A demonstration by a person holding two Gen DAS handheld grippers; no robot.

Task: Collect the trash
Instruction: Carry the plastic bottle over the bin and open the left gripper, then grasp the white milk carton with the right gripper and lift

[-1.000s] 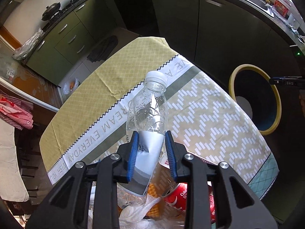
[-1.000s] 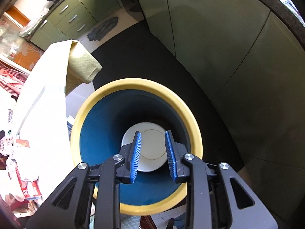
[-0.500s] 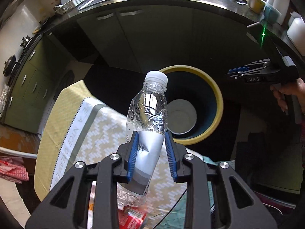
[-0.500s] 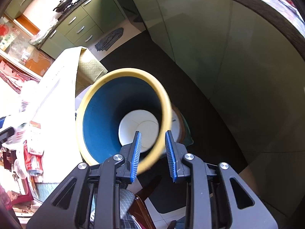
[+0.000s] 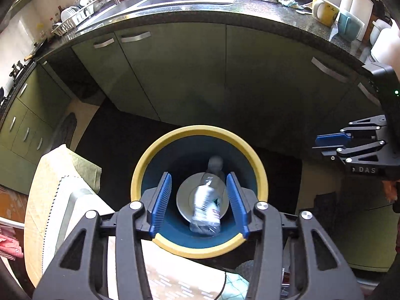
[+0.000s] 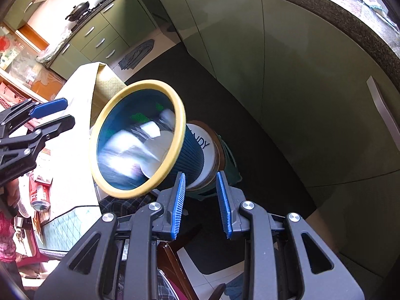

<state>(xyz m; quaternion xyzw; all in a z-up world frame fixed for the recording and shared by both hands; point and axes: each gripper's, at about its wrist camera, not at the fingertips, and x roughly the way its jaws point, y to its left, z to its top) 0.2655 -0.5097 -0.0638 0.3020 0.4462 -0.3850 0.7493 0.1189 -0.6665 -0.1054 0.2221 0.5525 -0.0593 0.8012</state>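
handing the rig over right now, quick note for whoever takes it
Left gripper: open, empty, right over the bin.
Right gripper: open, empty, off to the bin's side, near its base.
Bottle: inside the bin, blurred, seemingly dropping.
Done: bottle binned.
Left: a red can and some wrappers lie on the table beside the bin; other trash there can't be made out. Fetch the can next, probably with the left.

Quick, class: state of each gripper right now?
Left gripper: open, empty; bottle is inside the bin.
Right gripper: open, holding nothing.
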